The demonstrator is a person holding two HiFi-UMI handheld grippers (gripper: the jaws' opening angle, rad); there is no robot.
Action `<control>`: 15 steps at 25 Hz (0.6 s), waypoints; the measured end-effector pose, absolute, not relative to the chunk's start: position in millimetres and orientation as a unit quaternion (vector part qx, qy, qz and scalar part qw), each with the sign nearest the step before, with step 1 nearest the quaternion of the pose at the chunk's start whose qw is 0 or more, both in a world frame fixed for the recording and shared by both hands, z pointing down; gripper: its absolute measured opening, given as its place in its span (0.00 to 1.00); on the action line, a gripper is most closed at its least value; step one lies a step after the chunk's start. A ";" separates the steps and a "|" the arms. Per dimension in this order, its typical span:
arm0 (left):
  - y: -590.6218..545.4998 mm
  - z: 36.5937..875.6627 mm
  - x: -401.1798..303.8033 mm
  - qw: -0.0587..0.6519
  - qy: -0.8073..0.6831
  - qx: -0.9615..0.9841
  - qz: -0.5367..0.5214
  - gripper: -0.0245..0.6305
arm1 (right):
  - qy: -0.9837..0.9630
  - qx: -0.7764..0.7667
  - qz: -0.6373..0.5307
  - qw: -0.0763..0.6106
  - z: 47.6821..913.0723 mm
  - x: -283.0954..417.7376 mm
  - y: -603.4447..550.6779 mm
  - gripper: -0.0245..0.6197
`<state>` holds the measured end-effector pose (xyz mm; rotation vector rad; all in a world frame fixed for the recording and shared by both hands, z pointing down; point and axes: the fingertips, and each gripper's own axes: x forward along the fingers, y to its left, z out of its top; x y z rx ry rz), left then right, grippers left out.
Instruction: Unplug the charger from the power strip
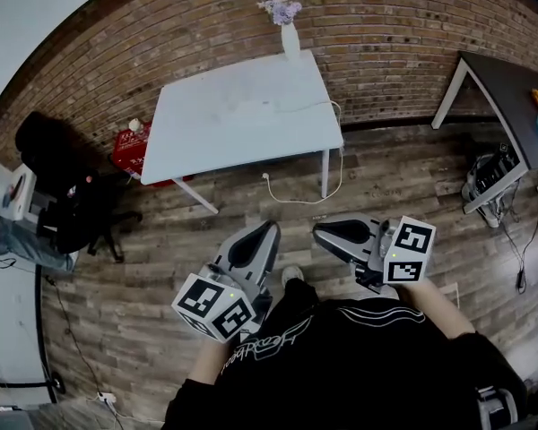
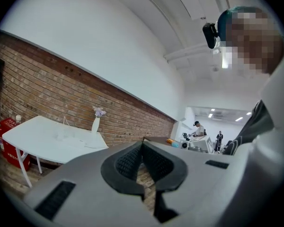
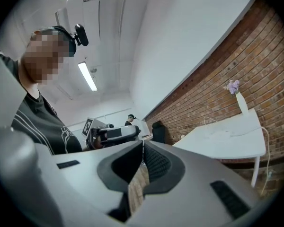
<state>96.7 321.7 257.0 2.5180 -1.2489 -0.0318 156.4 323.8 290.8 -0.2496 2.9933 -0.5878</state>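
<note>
Found left tongs (image 1: 271, 227) and right tongs (image 1: 319, 230) clenched on nothing at waist level, far from the work. Noted floor (image 1: 403, 177) beyond, then a white cable (image 1: 340, 155) hanging from the white tabletop (image 1: 206, 141) to a loose end (image 1: 267, 176) on the boards. Could not pick out charger or power strip; judged to lie on that tabletop where the cable starts. Advise closing in, releasing both tongs, pinning the strip with one, pulling the charger straight out with the other.
</note>
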 end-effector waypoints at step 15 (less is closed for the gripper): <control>136.1 303.8 -38.9 0.226 -0.455 0.861 0.015 0.04 | 0.959 -0.109 -0.263 0.006 333.7 44.6 142.7 0.04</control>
